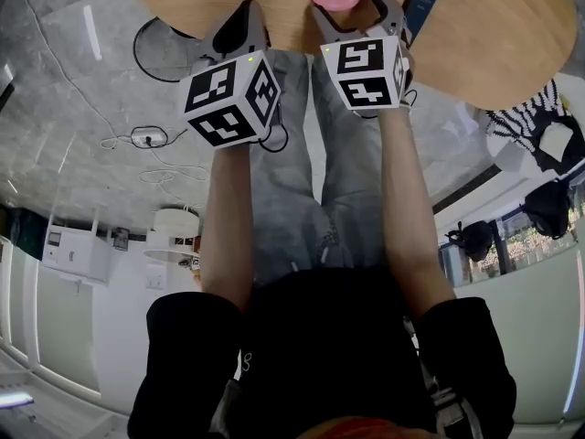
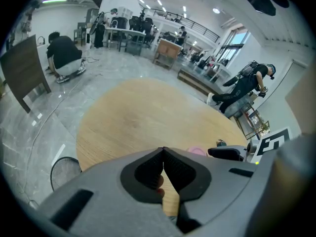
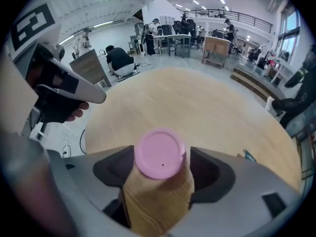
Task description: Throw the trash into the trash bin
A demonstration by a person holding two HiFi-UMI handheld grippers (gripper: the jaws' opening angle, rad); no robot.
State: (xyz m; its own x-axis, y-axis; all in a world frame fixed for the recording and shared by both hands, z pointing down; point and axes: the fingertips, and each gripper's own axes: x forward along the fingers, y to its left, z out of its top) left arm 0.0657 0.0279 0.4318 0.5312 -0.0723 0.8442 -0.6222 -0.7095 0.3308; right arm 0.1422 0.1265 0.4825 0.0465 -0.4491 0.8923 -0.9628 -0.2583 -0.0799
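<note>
The right gripper (image 1: 352, 12) is held steeply downward at the near edge of the round wooden table (image 1: 494, 35), its jaws spread wide to either side of the pink-lidded cup (image 3: 160, 154), a placement judged to be the set-up for closing on this piece of trash. The cup is seen upright on the table between the pads, and no squeeze on it is made out. The left gripper (image 2: 163, 154) is poised just beside, its jaws closed together on nothing, and no trash bin is shown in any view
</note>
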